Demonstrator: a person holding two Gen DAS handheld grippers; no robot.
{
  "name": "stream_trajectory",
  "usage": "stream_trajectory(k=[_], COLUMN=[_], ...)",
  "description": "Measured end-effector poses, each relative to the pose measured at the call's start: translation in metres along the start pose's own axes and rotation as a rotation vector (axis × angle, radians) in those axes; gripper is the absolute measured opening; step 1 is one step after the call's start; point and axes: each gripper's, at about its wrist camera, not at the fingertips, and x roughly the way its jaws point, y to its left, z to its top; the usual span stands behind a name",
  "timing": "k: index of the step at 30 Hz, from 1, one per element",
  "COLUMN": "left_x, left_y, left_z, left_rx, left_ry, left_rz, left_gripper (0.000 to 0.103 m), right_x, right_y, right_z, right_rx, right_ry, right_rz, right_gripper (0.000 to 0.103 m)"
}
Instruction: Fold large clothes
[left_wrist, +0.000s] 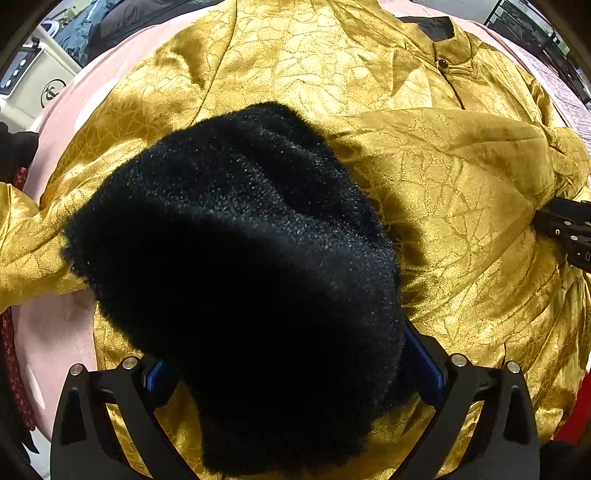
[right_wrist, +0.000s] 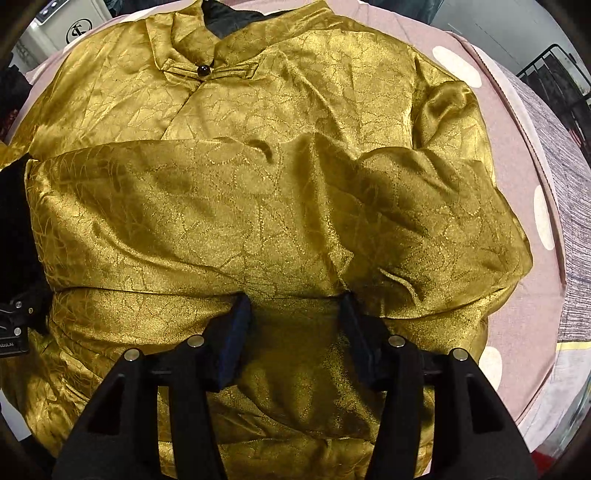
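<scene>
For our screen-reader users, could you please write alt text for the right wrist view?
A gold patterned jacket lies spread on a pink dotted cover, one sleeve folded across its front. The right tool stands open just above the fabric.

R gripper (right_wrist: 295, 306) jaws apart over gold jacket (right_wrist: 258, 206), sleeve folded across.

one gold jacket (right_wrist: 258, 206), one black fur cuff (left_wrist: 240, 277), perhaps two claws (right_wrist: 295, 306)

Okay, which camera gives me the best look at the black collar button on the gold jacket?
The right wrist view: the black button sits near the top centre, facing the lens on the gold jacket. The left wrist view shows it smaller, off toward the top right.
</scene>
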Motion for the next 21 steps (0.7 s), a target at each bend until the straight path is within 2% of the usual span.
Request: stream_trajectory(k=[4,7,8,9,13,19,21], left_x=[-0.010,-0.025,-0.031,-0.038,-0.063,-0.087,-0.097], left_y=[-0.003,0.002,0.003,0.005,0.021,0.069,0.080], left_z=[-0.005,-0.005,-0.007,-0.009,-0.016,-0.028,-0.032], left_rx=[-0.014,-0.033,-0.035,-0.035,-0.049,-0.183,-0.222], left_ry=[-0.010,-0.070,-0.089,-0.110,-0.153,-0.202,-0.231], left_rz=[0.003,0.026,0.039,0.057,0.093,0.138,0.200], left_gripper=[0.098,0.098,0.098,0.098,0.098,0.098,0.098], right_x=[-0.019,-0.042,-0.048,-0.054,-0.074,-0.089,-0.091], right_y=[0.004,0.005,0.006,0.007,0.018,0.037,0.038], right_z=[-0.010,-0.013,-0.015,-0.017,-0.024,-0.034,-0.036], right_rx=[0.038,0.083,0.097,0.111,0.103,0.051,0.033], right_ry=[-0.009,-0.062,-0.068,-0.077,-0.089,-0.077,-0.075], right_rz=[-0.022,0.001,0.019,0.036,0.087,0.108,0.108], right_gripper=[0.053,0.055,0.070,0.079,0.079,0.079,0.079])
